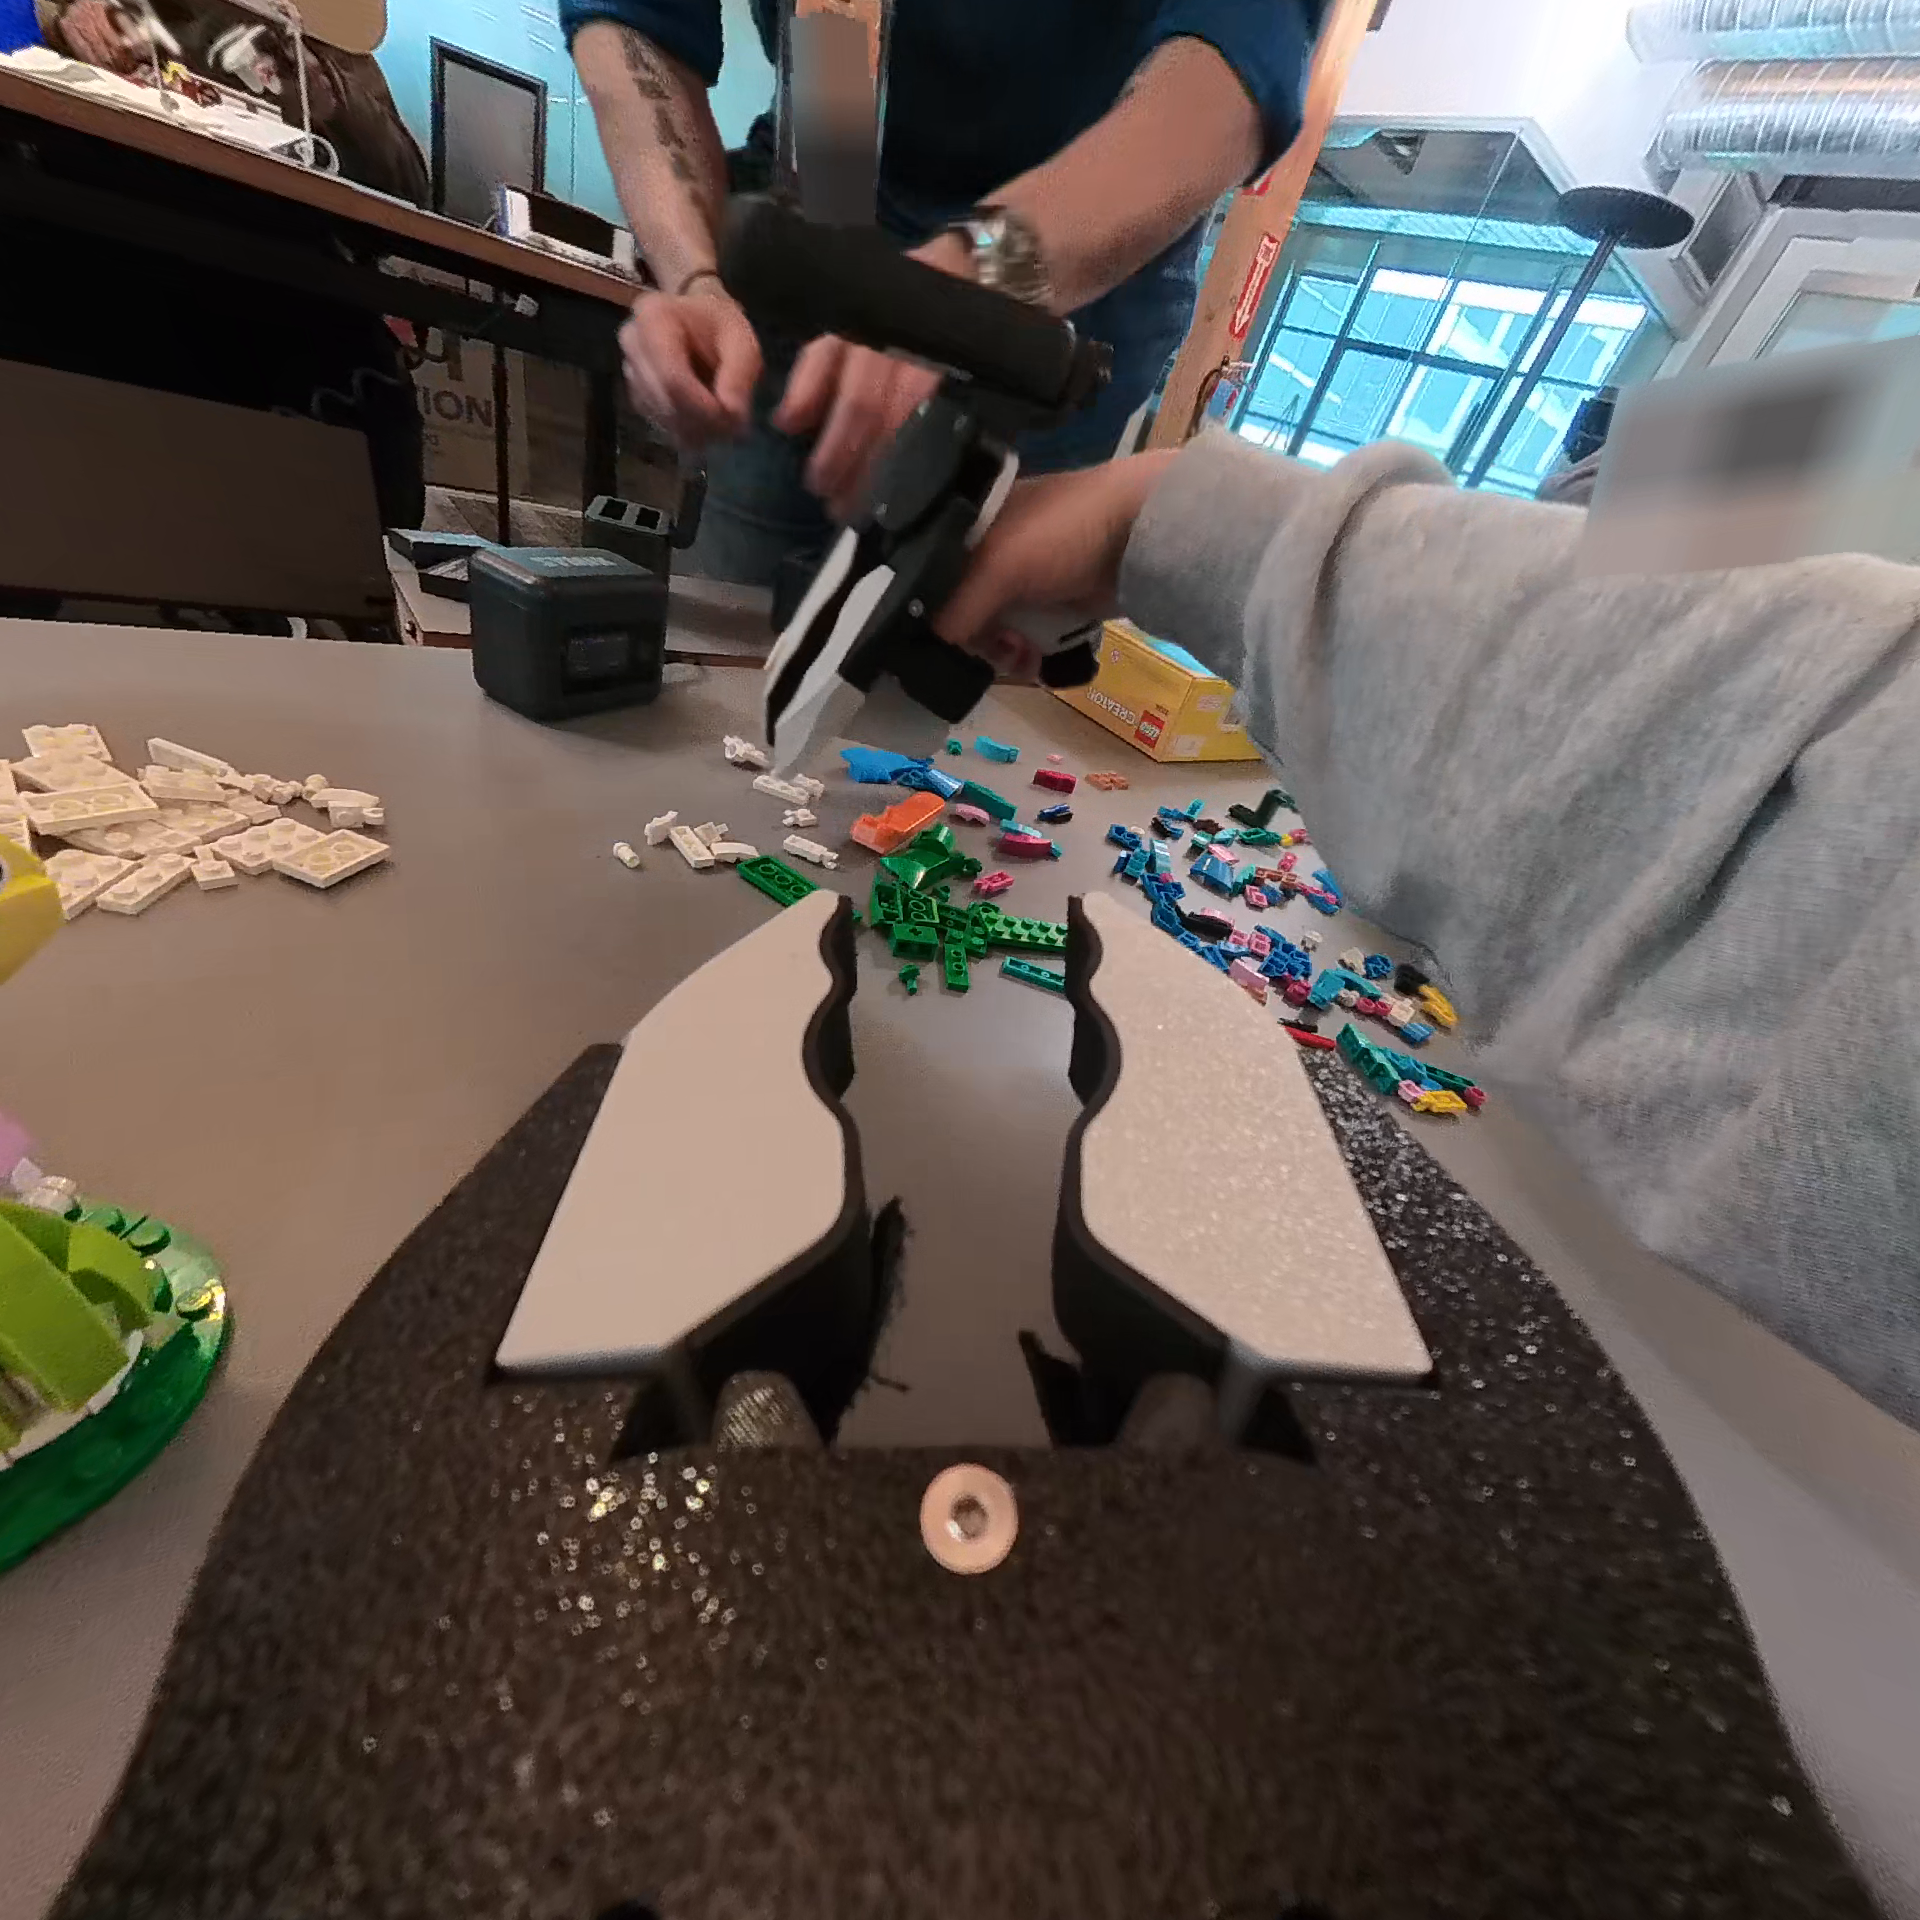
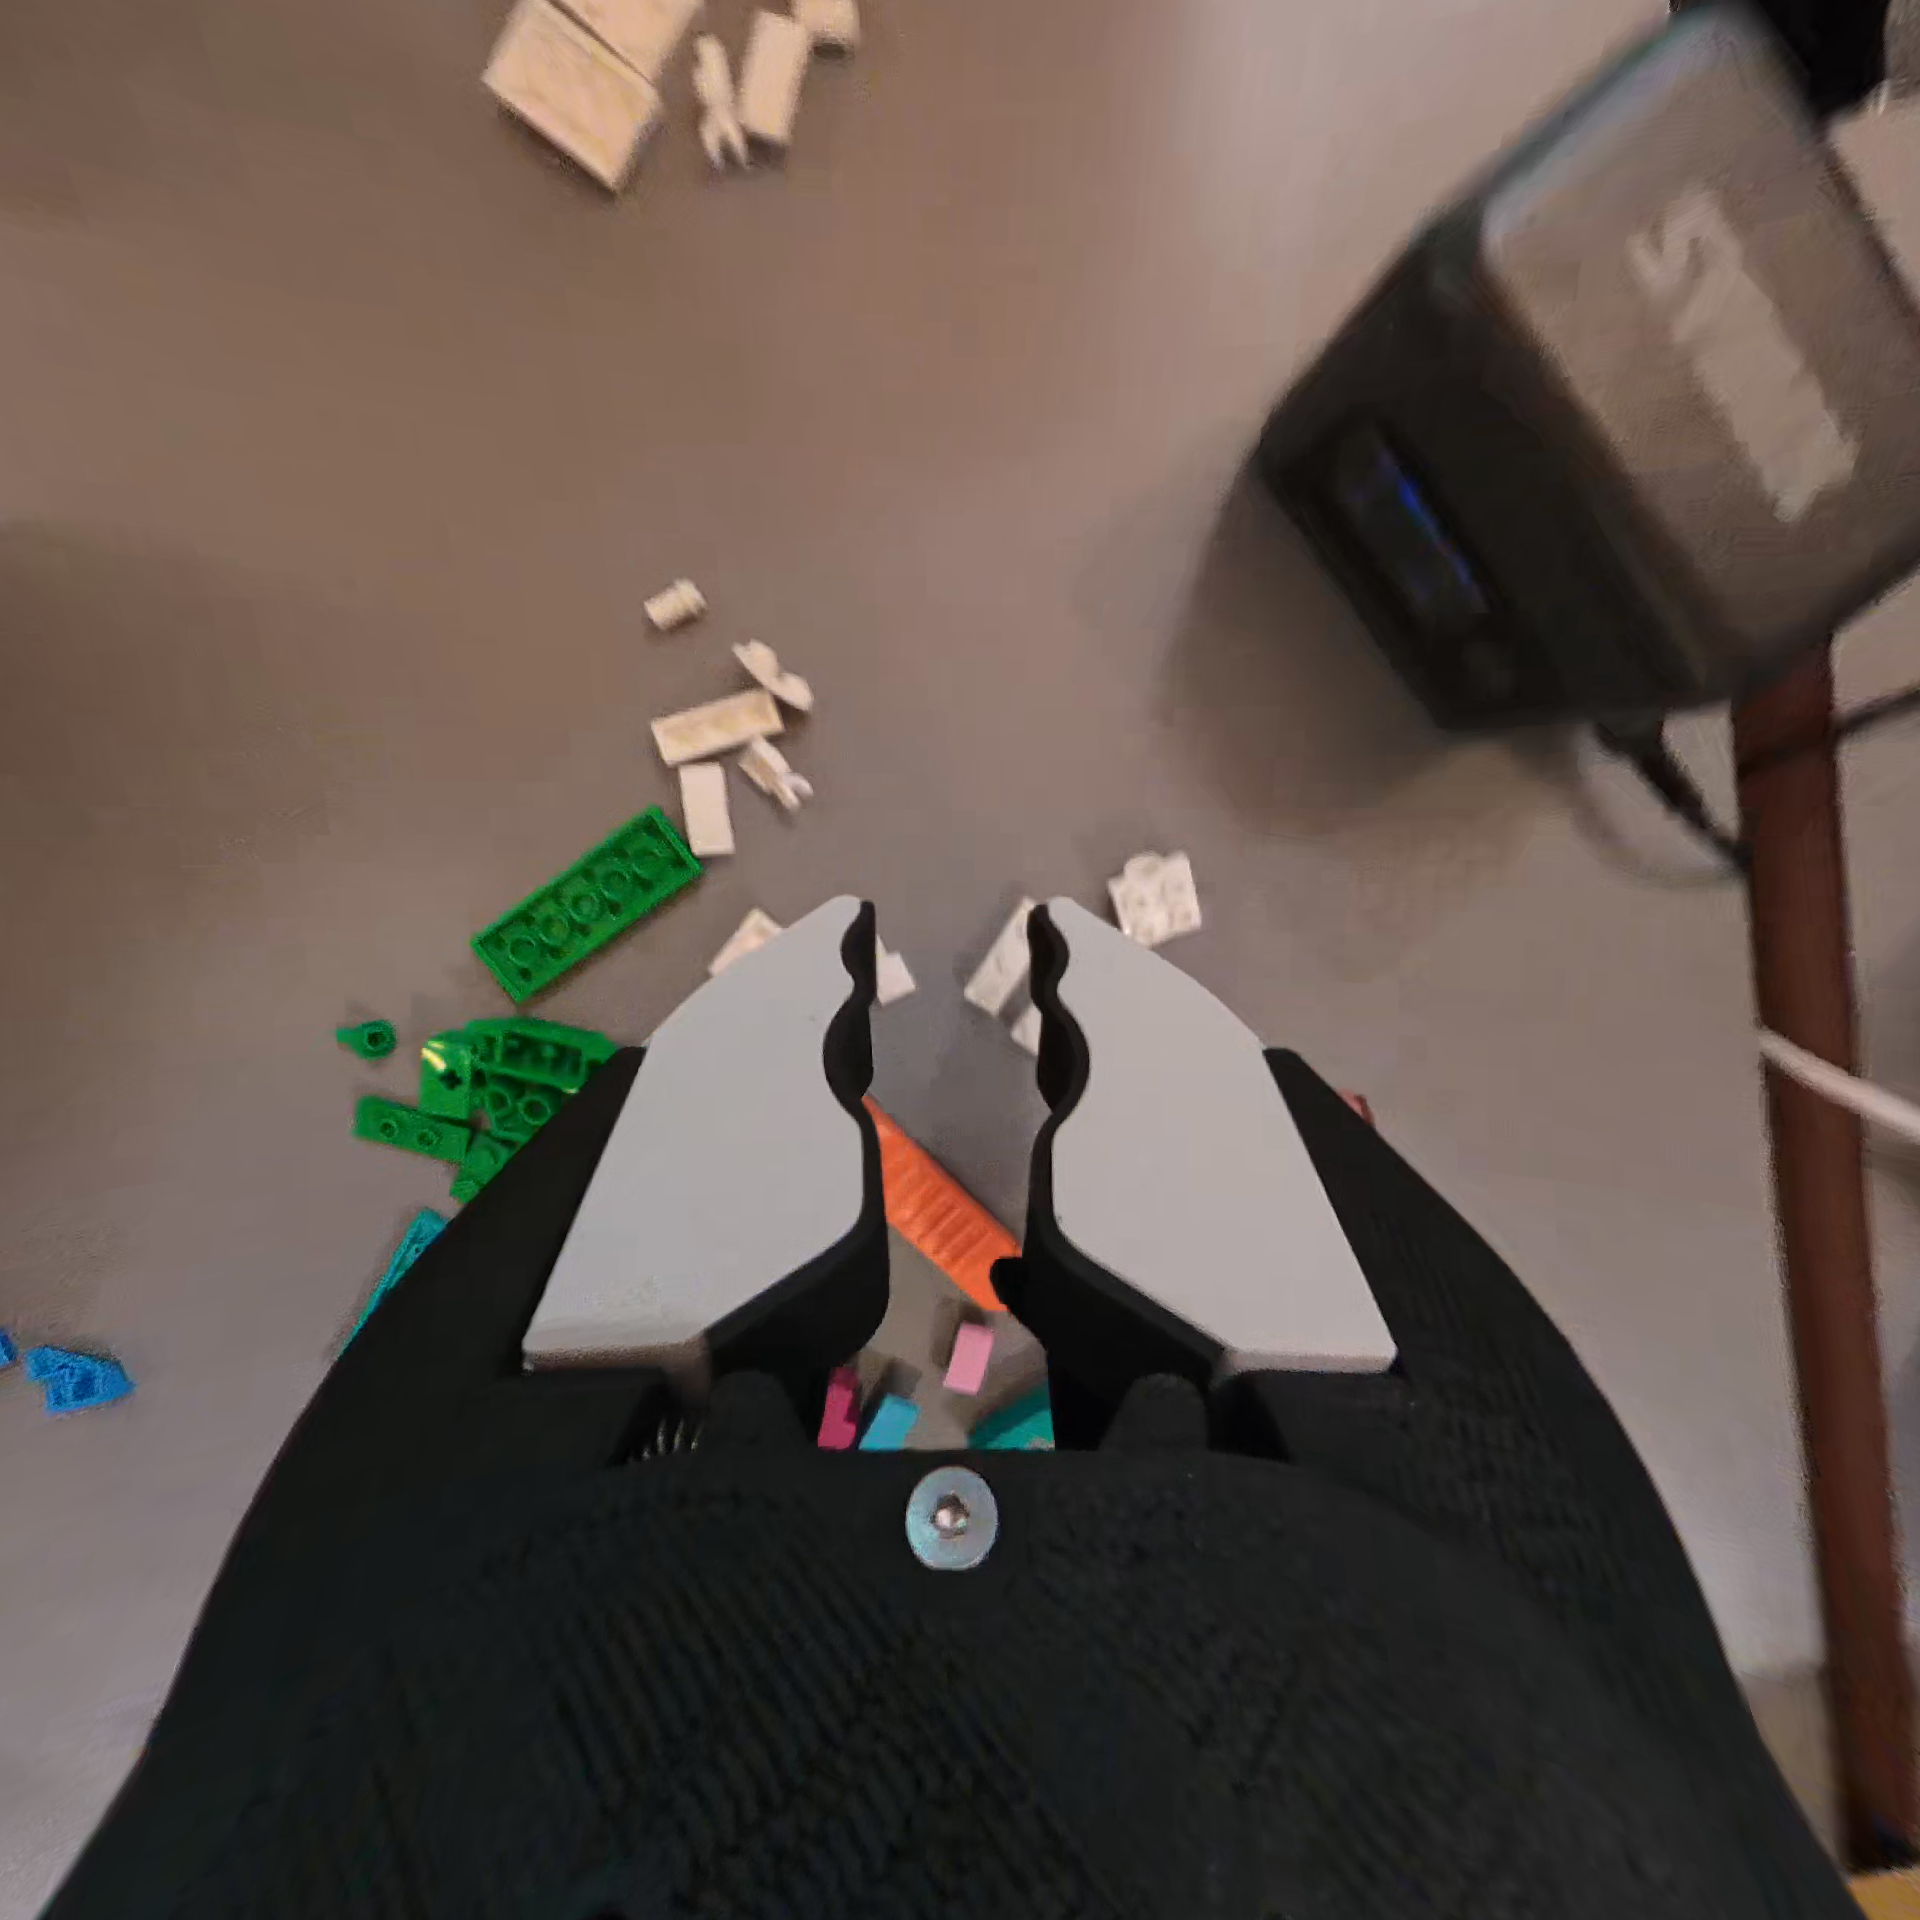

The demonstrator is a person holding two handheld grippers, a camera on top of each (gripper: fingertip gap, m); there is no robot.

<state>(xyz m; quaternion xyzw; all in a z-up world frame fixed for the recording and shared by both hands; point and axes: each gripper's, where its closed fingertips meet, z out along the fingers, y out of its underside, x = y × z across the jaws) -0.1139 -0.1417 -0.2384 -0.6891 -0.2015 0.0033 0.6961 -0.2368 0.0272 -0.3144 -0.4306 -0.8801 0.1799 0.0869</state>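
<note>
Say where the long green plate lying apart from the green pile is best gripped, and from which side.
Probably across its two long edges near mid-length, coming straight down from above. The long green plate lies flat on the table, too thin for a side approach, and white bits crowd one end.

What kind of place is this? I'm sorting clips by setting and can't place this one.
Probably an office or workshop space, not a home: a grey table strewn with toy bricks sorted by colour, a desk behind it, exposed silver ducting and large glazed partitions.
</note>
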